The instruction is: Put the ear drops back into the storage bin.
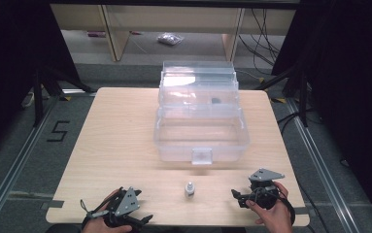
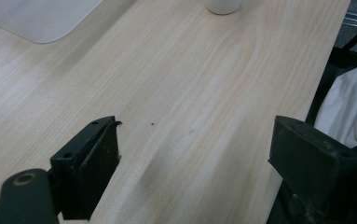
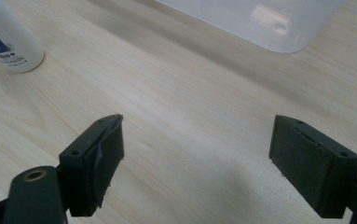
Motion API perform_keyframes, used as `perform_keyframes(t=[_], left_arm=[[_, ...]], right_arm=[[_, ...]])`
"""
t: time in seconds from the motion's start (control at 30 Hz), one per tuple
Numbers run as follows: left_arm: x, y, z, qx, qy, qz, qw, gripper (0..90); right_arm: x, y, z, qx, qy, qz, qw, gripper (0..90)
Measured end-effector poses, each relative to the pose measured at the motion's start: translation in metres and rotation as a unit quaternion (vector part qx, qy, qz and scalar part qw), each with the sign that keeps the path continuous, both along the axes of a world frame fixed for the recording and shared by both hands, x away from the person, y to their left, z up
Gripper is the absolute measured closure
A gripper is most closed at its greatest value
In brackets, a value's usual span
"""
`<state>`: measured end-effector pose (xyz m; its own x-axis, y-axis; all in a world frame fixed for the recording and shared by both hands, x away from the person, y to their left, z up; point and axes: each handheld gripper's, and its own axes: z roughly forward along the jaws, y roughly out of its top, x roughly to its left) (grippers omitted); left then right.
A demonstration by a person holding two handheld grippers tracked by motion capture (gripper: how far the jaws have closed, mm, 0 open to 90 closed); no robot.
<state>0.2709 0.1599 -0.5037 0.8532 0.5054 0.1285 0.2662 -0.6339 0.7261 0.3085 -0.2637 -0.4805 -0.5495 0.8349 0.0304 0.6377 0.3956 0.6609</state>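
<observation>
Where pale wood table (image 1: pixel 115 145) meets grey floor (image 1: pixel 13 145) — both grippers' fingers apart, nothing btwn.

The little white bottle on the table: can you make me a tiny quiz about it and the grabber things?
1. True or false: the little white bottle stands upright on the table, between the two grippers.
2. How are the jaws of the left gripper and the right gripper: open or shut?
3. What stands behind the bottle? A) a clear plastic box B) a red bucket C) a pile of books

Key: 1 true; 2 open, nothing between them; 3 A.
</observation>
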Motion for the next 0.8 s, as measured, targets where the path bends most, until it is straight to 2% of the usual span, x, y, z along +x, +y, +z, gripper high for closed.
perform_keyframes(t=[0.03,0.1,0.2,0.3,0.33,0.37,0.4,0.43,0.47,0.5,0.53,0.6,0.67,0.7,0.8], left_arm=[[0.000,0.000,0.000,0.000,0.000,0.000,1.0000,15.3],[0.000,0.000,0.000,-0.003,0.001,0.001,1.0000,15.3],[0.000,0.000,0.000,0.000,0.001,0.000,1.0000,15.3],[0.000,0.000,0.000,0.001,0.001,0.000,1.0000,15.2],[0.000,0.000,0.000,0.001,0.001,0.000,1.0000,15.3],[0.000,-0.001,0.000,-0.003,0.002,0.001,1.0000,15.3],[0.000,-0.001,0.000,-0.003,0.002,0.001,1.0000,15.3],[0.000,0.000,0.000,-0.002,0.001,0.001,1.0000,15.3],[0.000,0.000,0.000,-0.002,0.001,0.001,1.0000,15.3],[0.000,0.000,0.000,0.000,0.000,0.000,1.0000,15.3],[0.000,0.000,0.000,0.000,0.000,-0.001,1.0000,15.3],[0.000,0.000,0.000,0.000,0.000,0.000,1.0000,15.3],[0.000,0.000,0.000,0.001,0.001,0.000,1.0000,15.2],[0.000,0.000,0.000,0.003,0.001,0.000,1.0000,15.2],[0.000,0.000,0.001,0.003,0.001,0.000,1.0000,15.3]], right_arm=[[0.000,0.000,0.000,-0.004,-0.001,0.002,1.0000,18.7],[-0.001,0.002,0.001,0.002,0.012,-0.003,0.9999,19.4],[0.001,0.001,0.001,-0.009,0.015,0.027,0.9995,21.0],[0.001,0.003,0.000,-0.013,0.019,0.030,0.9993,21.2],[0.000,0.004,0.001,-0.012,0.030,0.029,0.9991,21.4],[0.001,0.005,-0.001,-0.008,0.021,0.032,0.9992,21.4],[-0.002,0.008,0.000,-0.004,0.031,0.023,0.9993,21.4],[-0.002,0.007,0.001,-0.009,0.034,0.029,0.9990,21.4],[0.000,0.006,0.001,-0.021,0.020,0.043,0.9987,21.4],[0.001,0.006,0.000,-0.019,0.022,0.046,0.9985,21.4],[0.001,0.006,0.000,-0.023,0.021,0.048,0.9984,21.4],[-0.002,0.009,0.000,-0.015,0.033,0.033,0.9988,21.4],[-0.001,0.009,0.002,-0.023,0.040,0.038,0.9982,21.1],[-0.001,0.010,-0.001,-0.022,0.028,0.042,0.9985,21.1],[-0.002,0.012,0.002,-0.025,0.043,0.046,0.9977,20.5]])
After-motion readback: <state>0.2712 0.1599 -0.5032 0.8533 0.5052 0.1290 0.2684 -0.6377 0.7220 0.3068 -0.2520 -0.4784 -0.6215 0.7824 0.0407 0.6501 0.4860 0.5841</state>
